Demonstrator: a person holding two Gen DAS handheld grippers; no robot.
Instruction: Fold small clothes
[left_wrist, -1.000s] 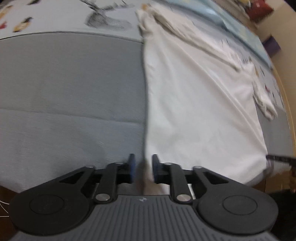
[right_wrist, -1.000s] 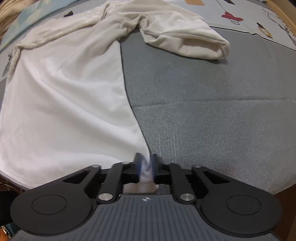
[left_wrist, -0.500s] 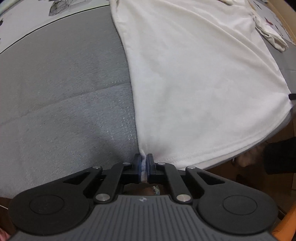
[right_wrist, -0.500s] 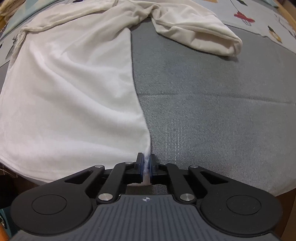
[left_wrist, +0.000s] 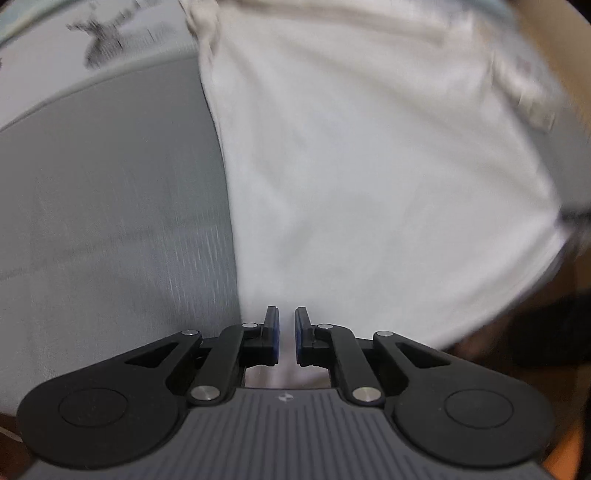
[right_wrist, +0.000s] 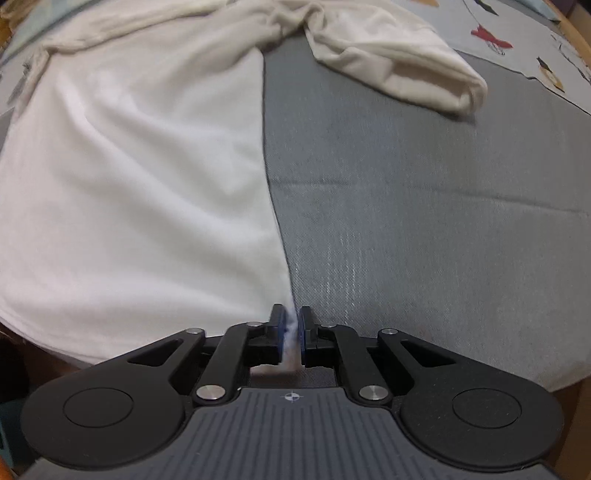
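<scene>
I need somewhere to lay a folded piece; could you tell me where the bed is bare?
Bare grey mat lies right of the white cotton shirt, below its bunched sleeve. Another bare strip lies left of the shirt's other edge. The shirt fills the middle; both grippers sit at its hem.

Left gripper (left_wrist: 286, 334) low and level, jaws a little apart, right gripper (right_wrist: 291, 332) level, jaws pinching white cloth
</scene>
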